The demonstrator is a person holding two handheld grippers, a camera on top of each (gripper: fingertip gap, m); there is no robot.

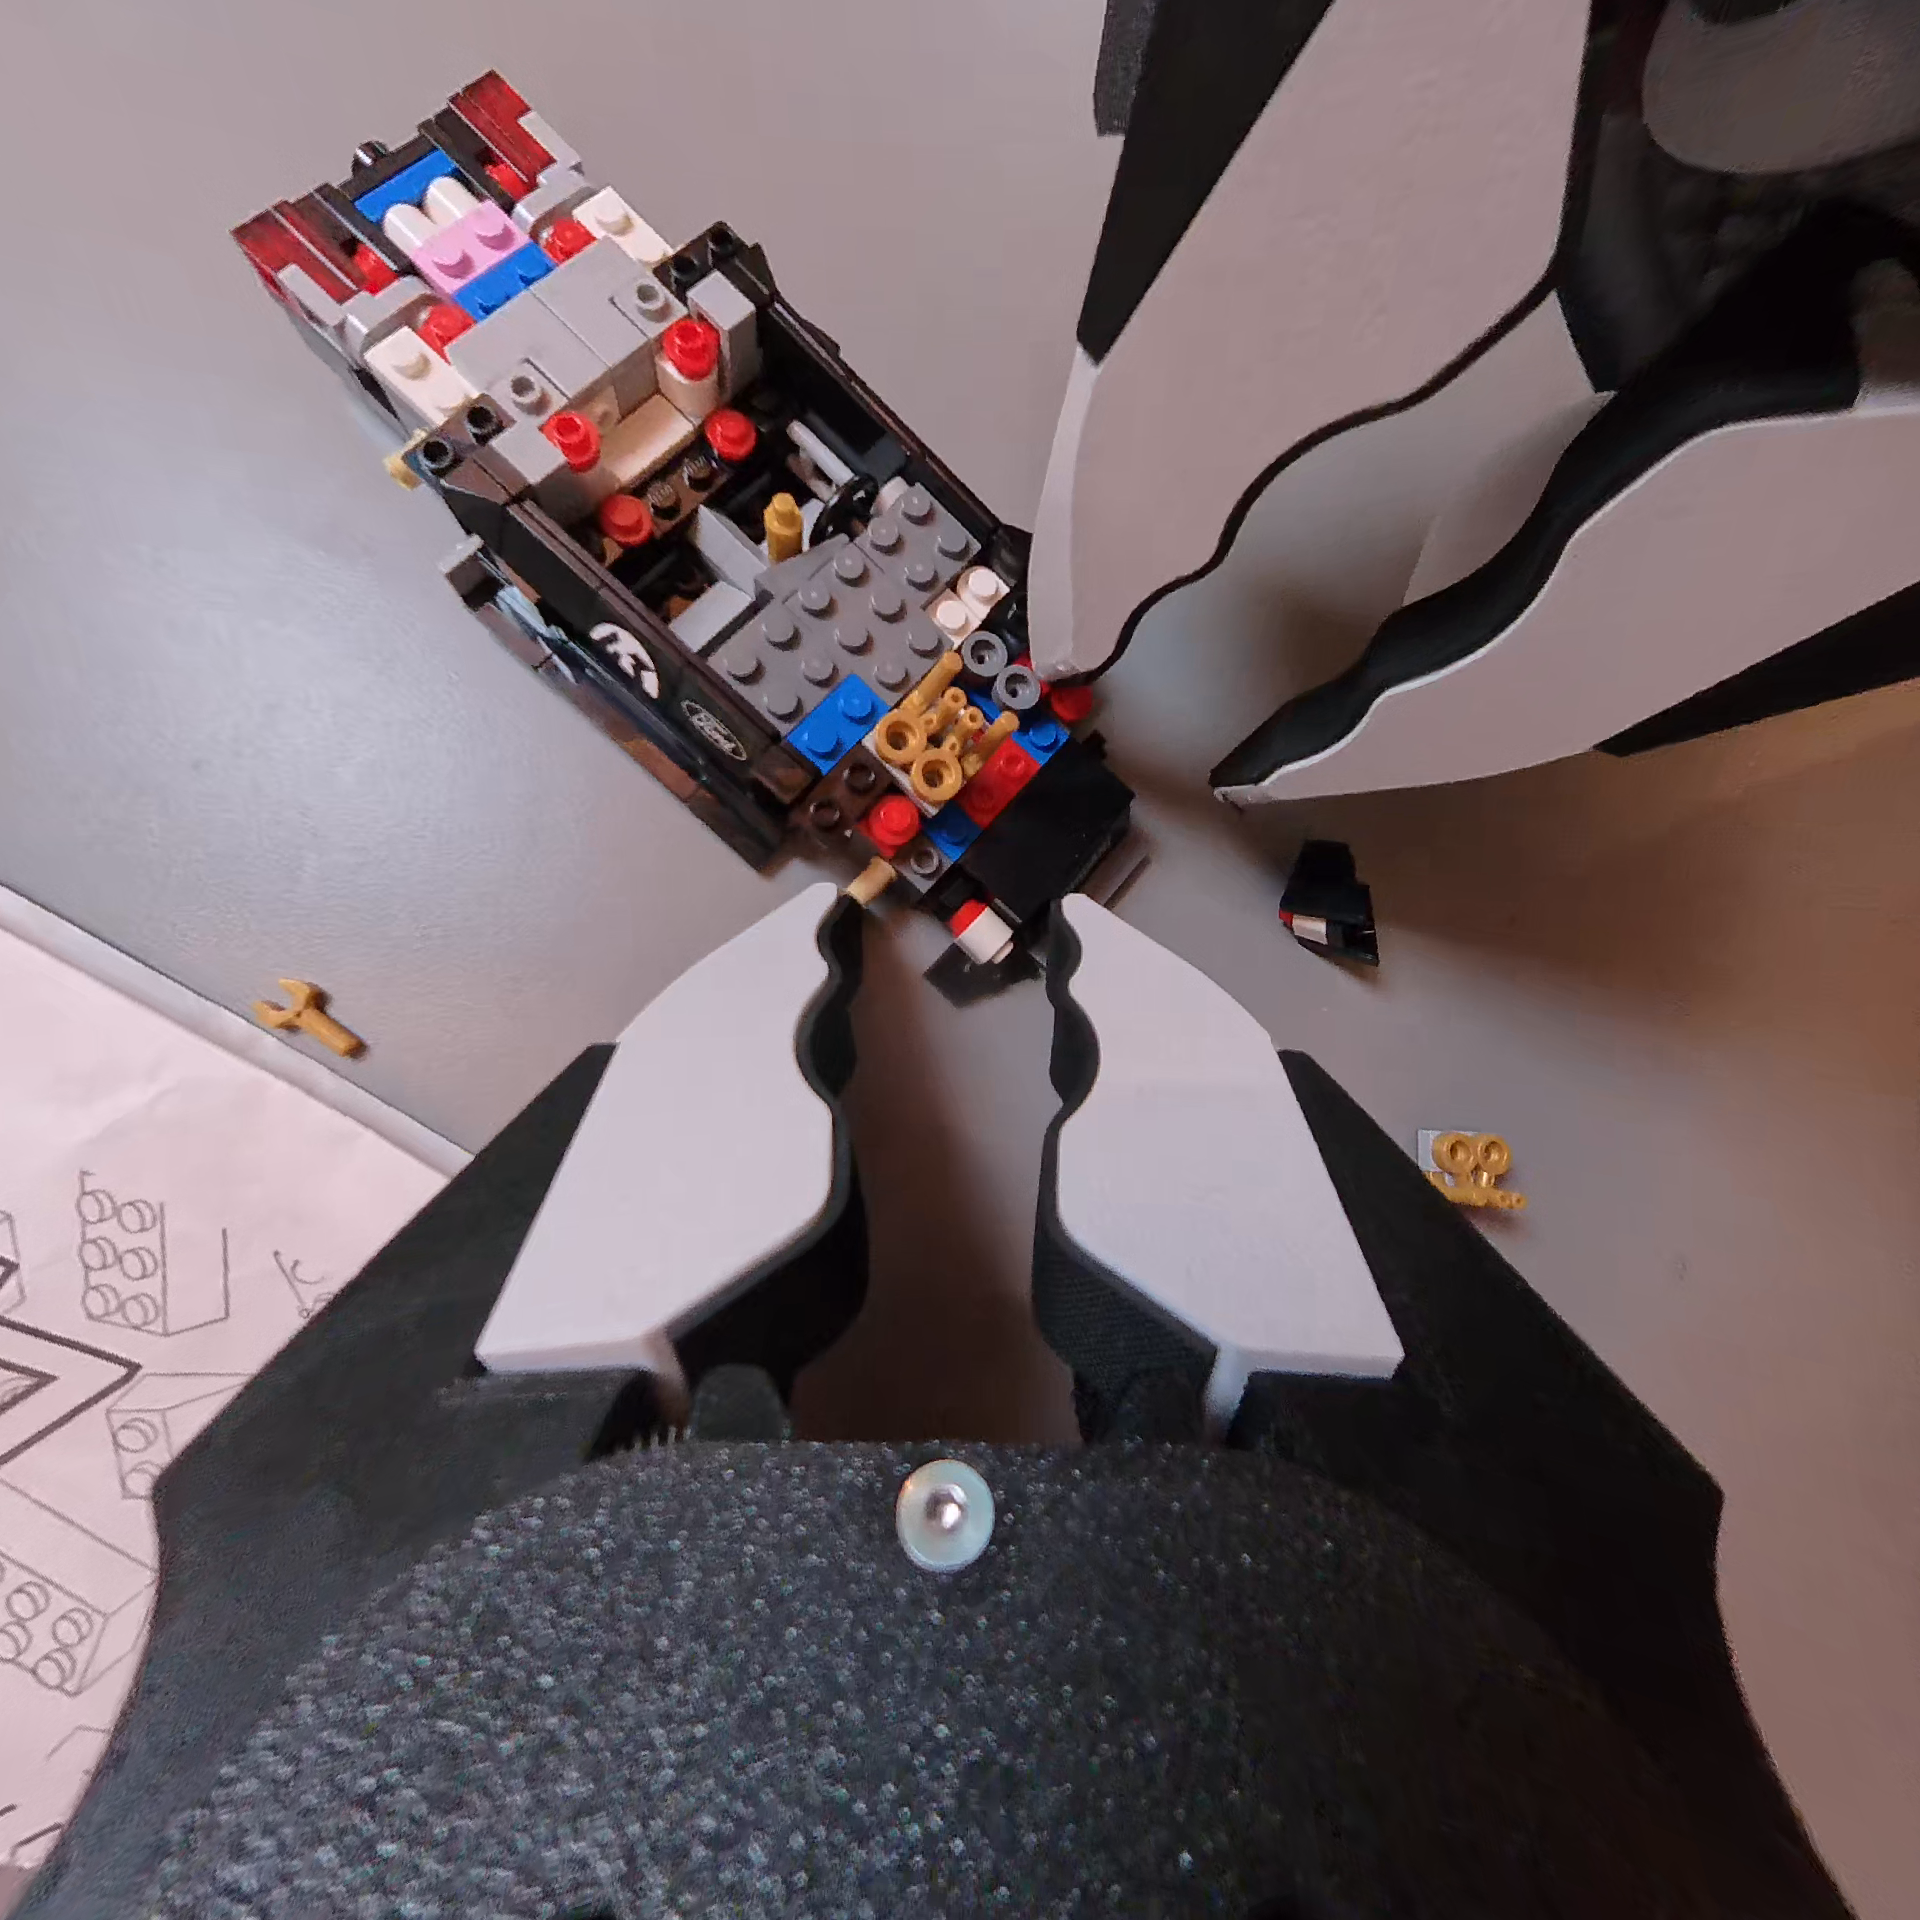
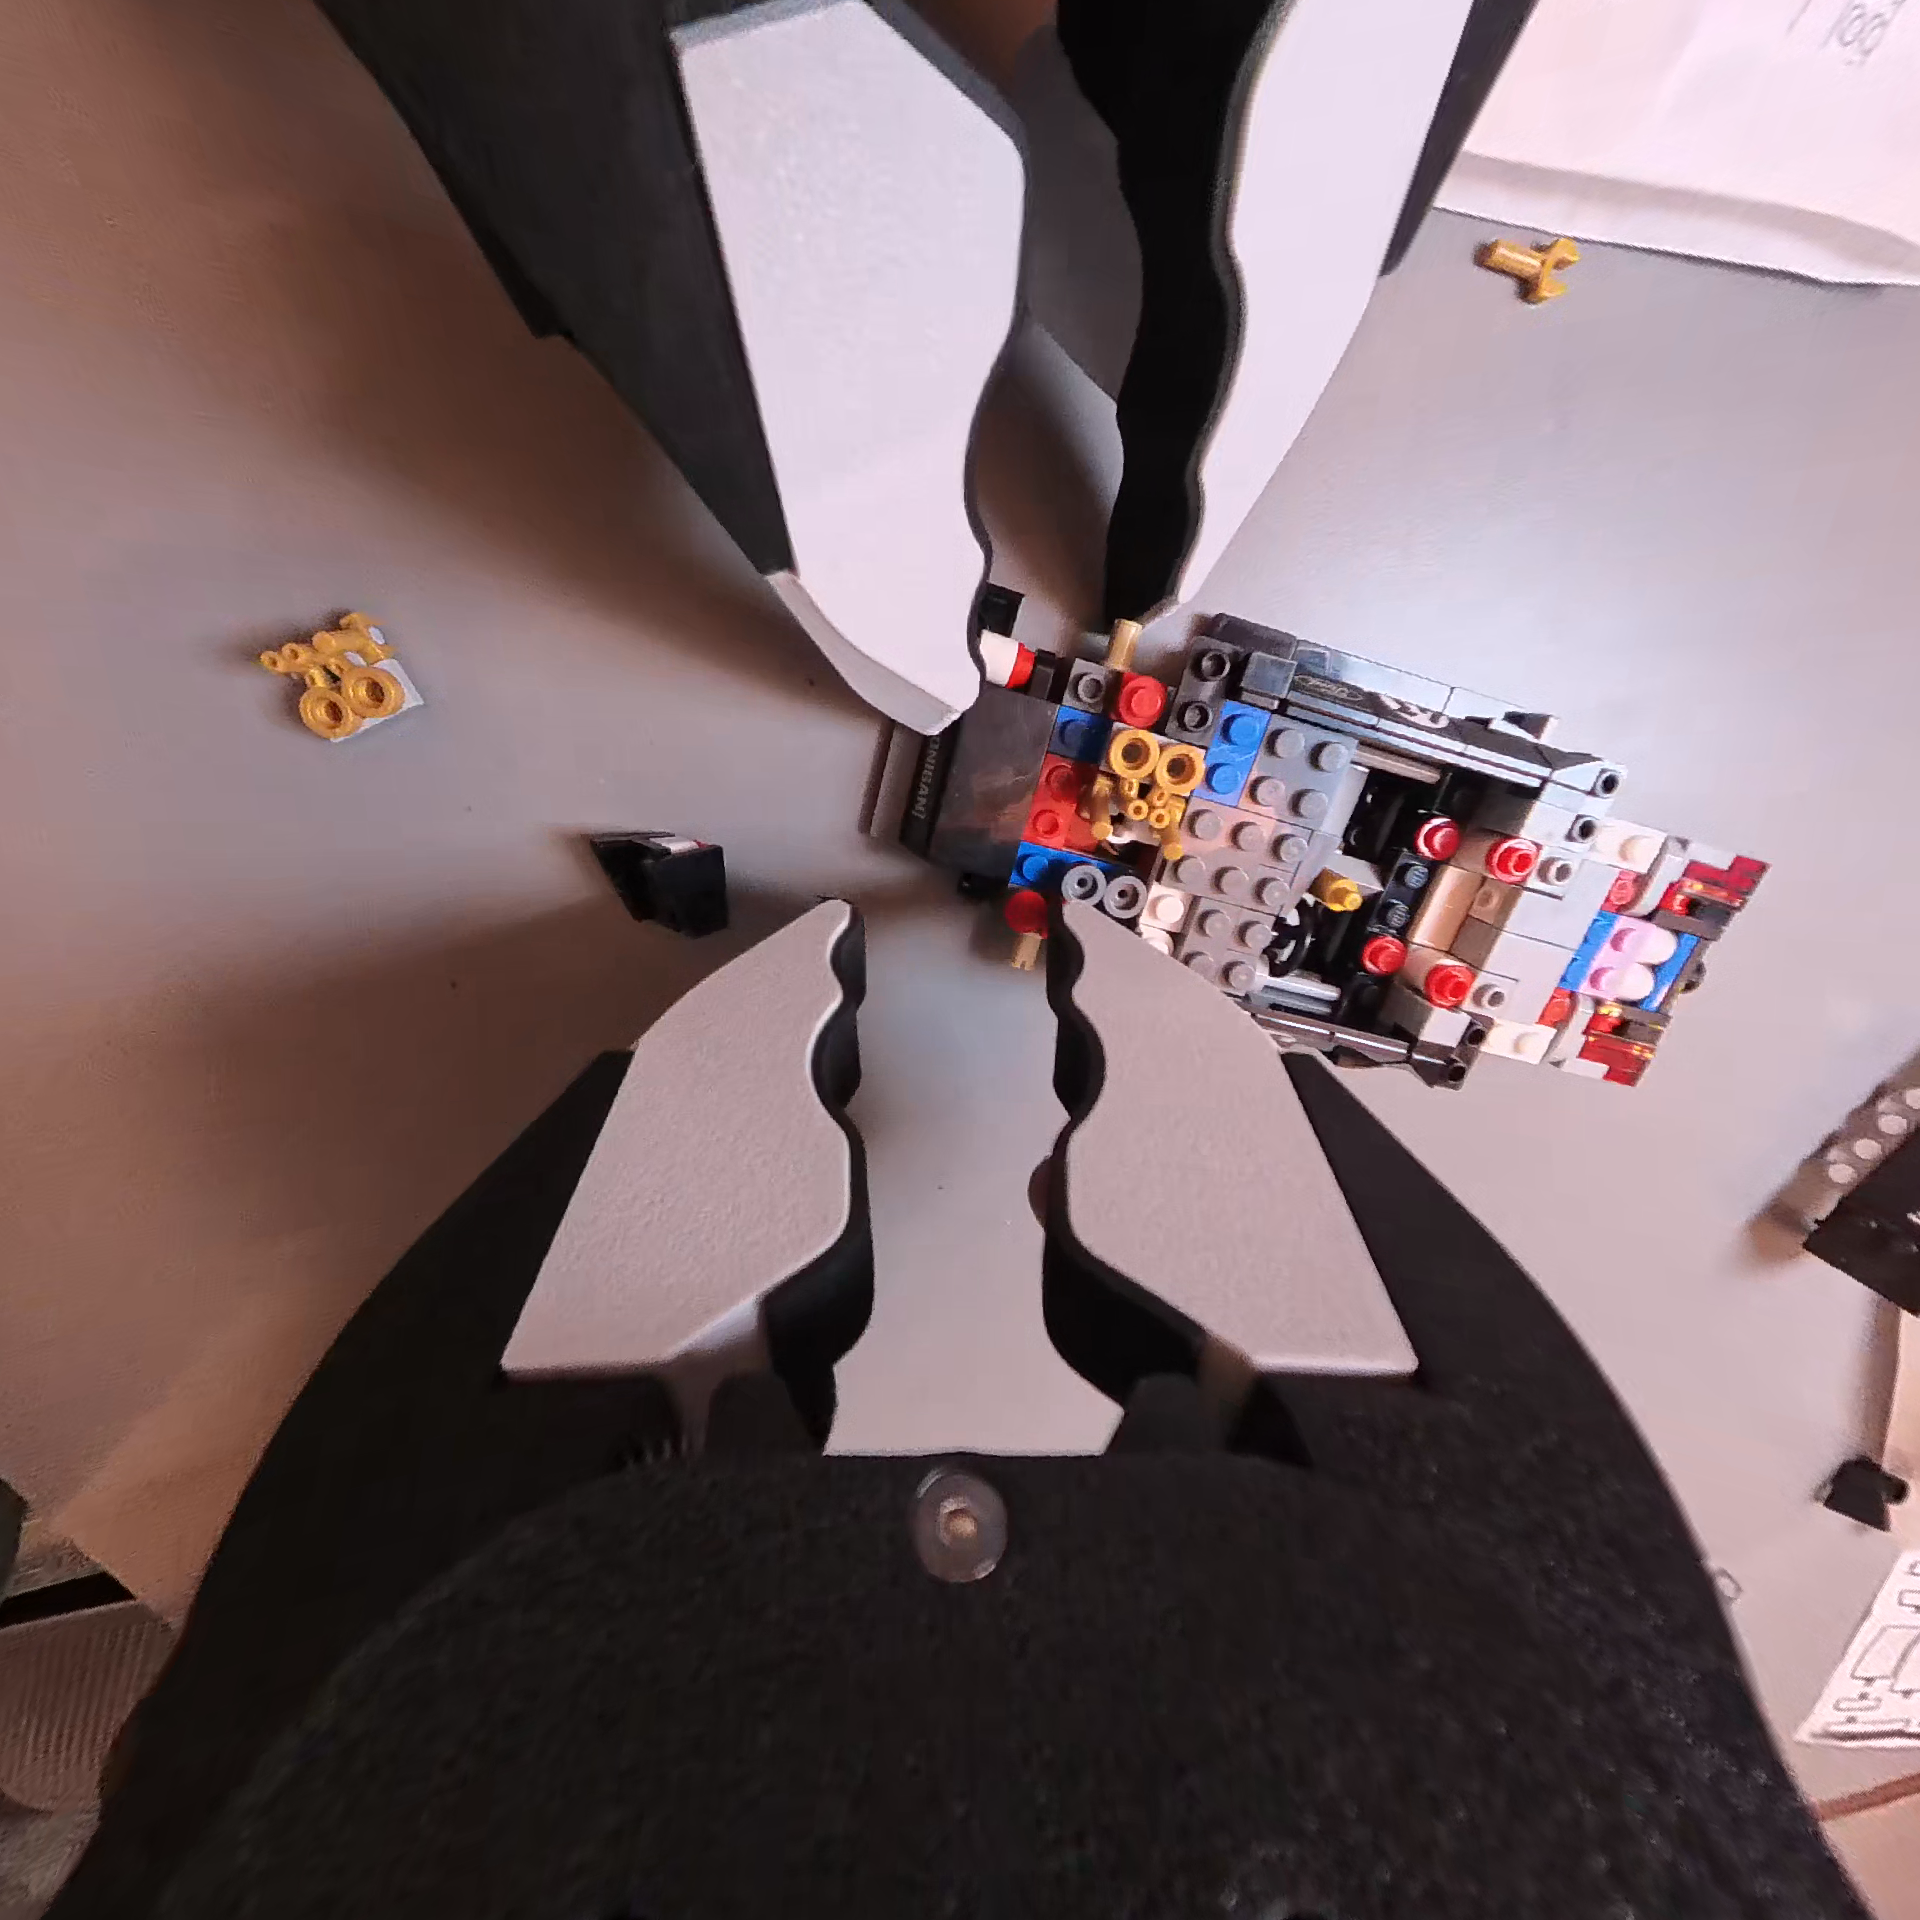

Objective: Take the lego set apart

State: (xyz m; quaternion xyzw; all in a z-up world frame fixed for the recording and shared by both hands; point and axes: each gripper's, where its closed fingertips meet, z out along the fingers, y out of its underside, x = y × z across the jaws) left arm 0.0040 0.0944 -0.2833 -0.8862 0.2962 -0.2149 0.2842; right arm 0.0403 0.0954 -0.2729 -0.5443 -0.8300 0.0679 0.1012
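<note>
1. While both grippers converge on the front end of the lego car [image 1: 717,520], the left gripper [image 1: 951,914] sits nearest its own camera with jaws released; its fingertips straddle the car's nose, one tip just beside a tan pin, the other beside a small red-and-white piece, with a visible gap at each.
2. Lying on the grey table [image 1: 260,727], the car is partly stripped: roof off, cabin open, grey studded plates, red studs and a gold engine cluster [image 1: 940,732] exposed.
3. Past the car's nose, the right gripper [image 2: 951,920] comes in from the opposite side, jaws likewise parted and holding nothing; one fingertip touches the car's side near a red stud (contact seen in both views).
4. Loose parts lie apart from the car: a black piece [image 1: 1330,904], a second gold cluster [image 1: 1470,1169] on a small pale plate, and a gold wrench [image 1: 307,1016].
5. Farthest out, an instruction sheet [image 1: 156,1299] covers the table corner beyond the wrench.
</note>
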